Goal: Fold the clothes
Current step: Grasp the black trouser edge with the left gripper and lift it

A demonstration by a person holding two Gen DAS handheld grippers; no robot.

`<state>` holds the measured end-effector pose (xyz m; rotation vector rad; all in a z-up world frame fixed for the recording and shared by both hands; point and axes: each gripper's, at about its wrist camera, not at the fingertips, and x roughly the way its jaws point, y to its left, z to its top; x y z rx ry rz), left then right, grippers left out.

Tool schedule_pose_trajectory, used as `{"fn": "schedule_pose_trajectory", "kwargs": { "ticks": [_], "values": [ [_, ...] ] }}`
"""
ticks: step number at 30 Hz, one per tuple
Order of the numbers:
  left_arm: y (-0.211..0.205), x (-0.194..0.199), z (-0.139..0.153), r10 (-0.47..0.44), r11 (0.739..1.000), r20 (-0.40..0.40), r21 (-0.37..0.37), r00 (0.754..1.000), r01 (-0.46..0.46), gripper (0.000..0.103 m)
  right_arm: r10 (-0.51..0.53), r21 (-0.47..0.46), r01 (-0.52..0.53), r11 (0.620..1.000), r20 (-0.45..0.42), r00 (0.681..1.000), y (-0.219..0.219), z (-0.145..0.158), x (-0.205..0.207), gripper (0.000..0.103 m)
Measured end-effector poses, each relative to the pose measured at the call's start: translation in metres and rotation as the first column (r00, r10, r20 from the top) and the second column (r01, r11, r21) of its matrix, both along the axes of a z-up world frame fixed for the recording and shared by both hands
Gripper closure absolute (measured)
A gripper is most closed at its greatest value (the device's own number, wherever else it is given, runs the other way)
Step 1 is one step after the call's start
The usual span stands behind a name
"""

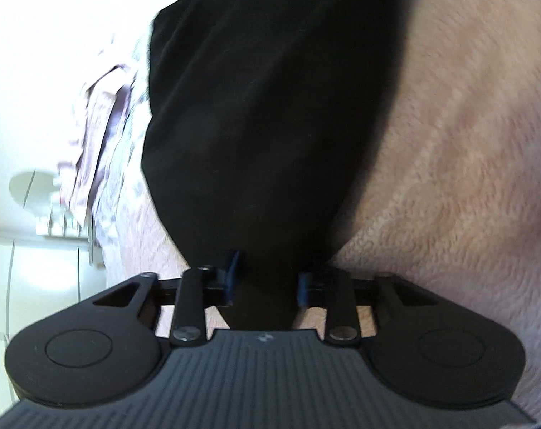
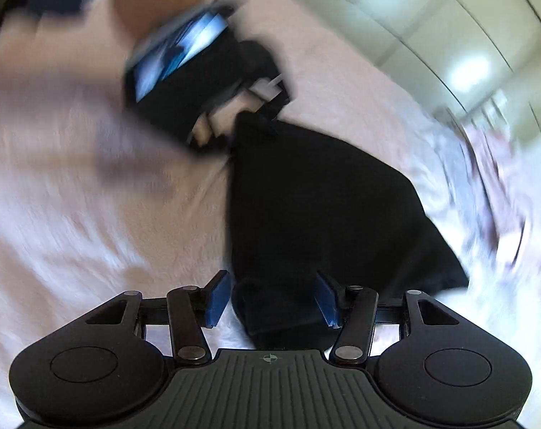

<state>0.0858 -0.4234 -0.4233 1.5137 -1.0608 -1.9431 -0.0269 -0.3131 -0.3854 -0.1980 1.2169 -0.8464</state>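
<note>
Bedding of pale pink fleece [image 1: 449, 178] carried everything, and its left edge in the left wrist view dropped off beside a white wall, where a crumpled striped pink cloth [image 1: 102, 136] was bunched along the border. Just right of that lay the black garment [image 1: 263, 107], spread long across the blanket from the far edge down to the left gripper [image 1: 267, 279]. Its blue pads [image 1: 231, 275] were drawn in close on a gathered neck of the black fabric and pinched it. To the right of the garment the fleece ran bare to the rim of the view, the widest free room for moving.

Seen from the right wrist, heavily blurred, open pink blanket filled the left side. At the far middle the other gripper held the garment's far end. The garment ran down the middle to the right gripper [image 2: 272, 300], whose blue pads [image 2: 218, 296] stood spread on either side of a black fold without pressing it. Further right, rumpled pale cloth lay along the blanket's edge, before white cupboard doors [image 2: 431, 18].
</note>
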Motion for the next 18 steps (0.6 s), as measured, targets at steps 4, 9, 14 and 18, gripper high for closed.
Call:
{"fn": "schedule_pose_trajectory", "kwargs": {
  "ticks": [4, 9, 14, 18],
  "values": [
    [0.005, -0.011, 0.021, 0.106, 0.994, -0.068, 0.019, 0.992, -0.105, 0.097, 0.109, -0.057, -0.115, 0.992, -0.096, 0.989, 0.000, -0.024, -0.009, 0.059],
    [0.046, -0.039, 0.079, 0.227, 0.973, -0.147, 0.070, 0.963, -0.219, 0.097, 0.154, -0.047, -0.151, 0.987, 0.078, 0.985, 0.004, 0.020, -0.077, 0.088],
    [0.132, -0.105, 0.123, 0.322, 0.943, -0.183, 0.152, 0.929, -0.296, 0.098, 0.224, -0.045, -0.220, 0.974, 0.093, 0.970, 0.019, 0.068, -0.164, 0.090],
    [0.210, -0.157, 0.133, 0.387, 0.914, -0.201, 0.214, 0.900, -0.345, 0.098, 0.296, -0.055, -0.293, 0.955, 0.066, 0.953, 0.052, 0.086, -0.236, 0.090]
  ]
}}
